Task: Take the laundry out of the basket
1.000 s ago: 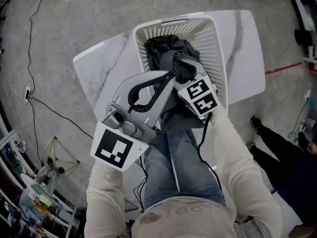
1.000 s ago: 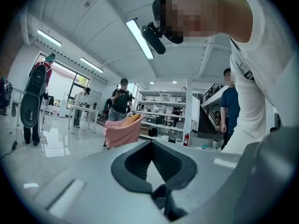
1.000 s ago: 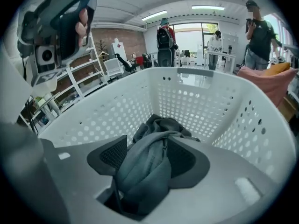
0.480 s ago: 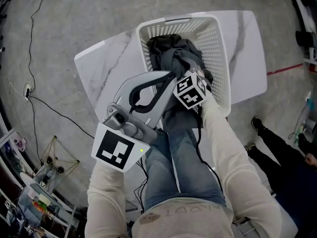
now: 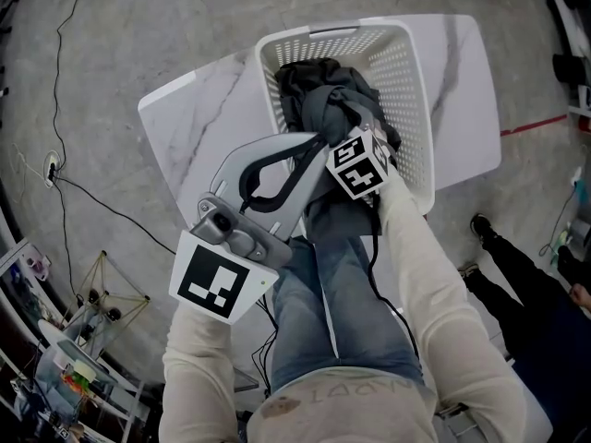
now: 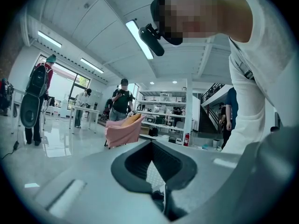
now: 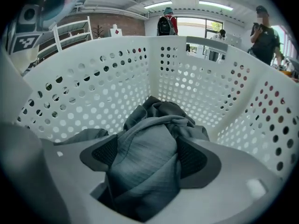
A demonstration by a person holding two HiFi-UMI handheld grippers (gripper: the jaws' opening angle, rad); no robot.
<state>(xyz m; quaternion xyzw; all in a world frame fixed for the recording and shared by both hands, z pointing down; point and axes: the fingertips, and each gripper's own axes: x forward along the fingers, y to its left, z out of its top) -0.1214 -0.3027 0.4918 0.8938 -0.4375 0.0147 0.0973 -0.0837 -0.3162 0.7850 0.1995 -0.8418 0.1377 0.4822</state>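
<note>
Compared with a second ago, the right tool (image 5: 340,118) sits farther up the frame, deeper inside the white perforated basket (image 5: 417,109), and its marker cube (image 5: 360,164) is turned. Over the last half second it has barely shifted. The left tool (image 5: 319,141) keeps its place at centre frame.

The right arm's cream sleeve (image 5: 434,284) runs from the lower right up to the basket's near rim. That tool's pads pinch a thick fold of the dark grey laundry (image 7: 149,143), which lies heaped in the basket's left half. The left forearm comes up from the lower left. In the left gripper view that tool's jaw tips meet, and the basket's mesh shows through the loop behind them.

The basket stands at upper centre on the white marbled bench (image 5: 199,127), its lower right corner close to the bench edge. Bare bench lies to the basket's left, and a narrower strip to its right.
</note>
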